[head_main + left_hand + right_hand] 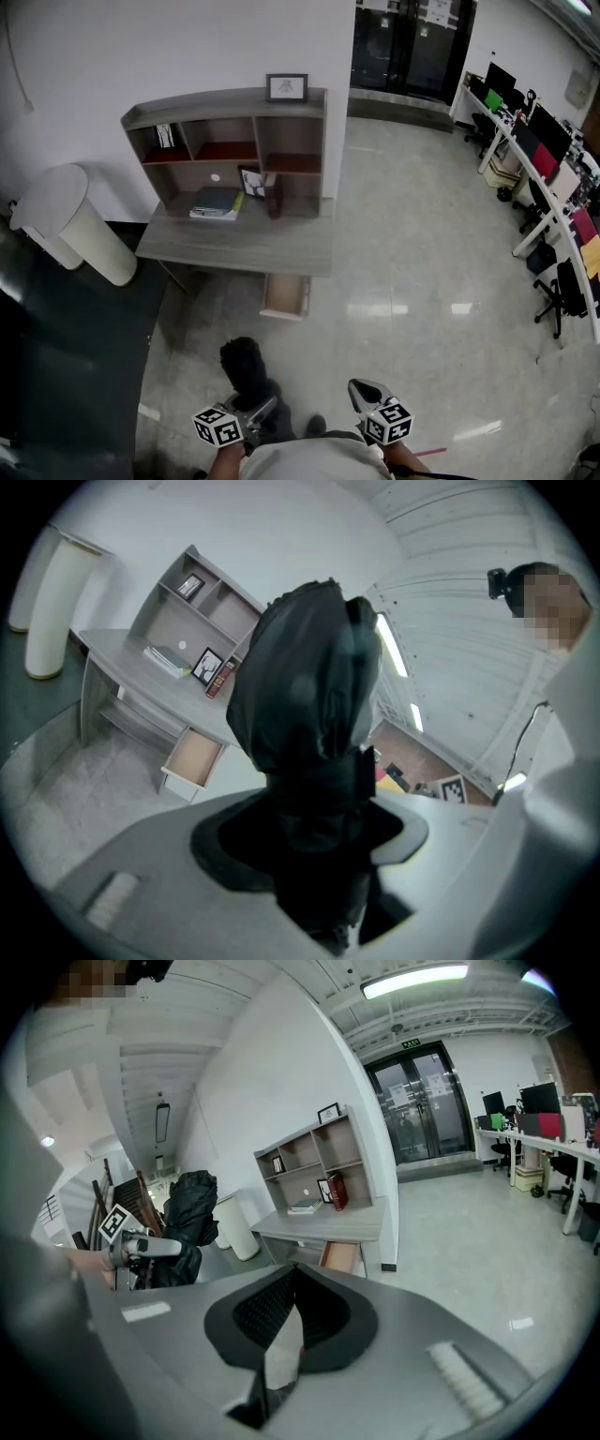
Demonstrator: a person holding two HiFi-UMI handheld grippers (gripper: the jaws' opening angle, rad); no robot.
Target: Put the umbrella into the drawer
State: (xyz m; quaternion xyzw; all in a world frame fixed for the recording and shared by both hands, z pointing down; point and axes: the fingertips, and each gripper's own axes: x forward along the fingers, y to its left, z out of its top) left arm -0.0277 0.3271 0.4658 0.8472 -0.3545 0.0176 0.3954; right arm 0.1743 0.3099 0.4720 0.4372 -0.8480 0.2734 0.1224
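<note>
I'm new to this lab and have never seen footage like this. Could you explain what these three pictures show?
There is no robot here: a person holds a two-jaw gripper in each hand. The head view comes from a camera on the person's head, looking steeply down. The other two views come from cameras that ride on each gripper and look along its jaws. The left gripper is clamped on a folded black umbrella. The right gripper is shut with nothing in it. Ahead stands a grey desk with shelves on top. Some books lie on it, and its drawer is pulled open below.
</note>
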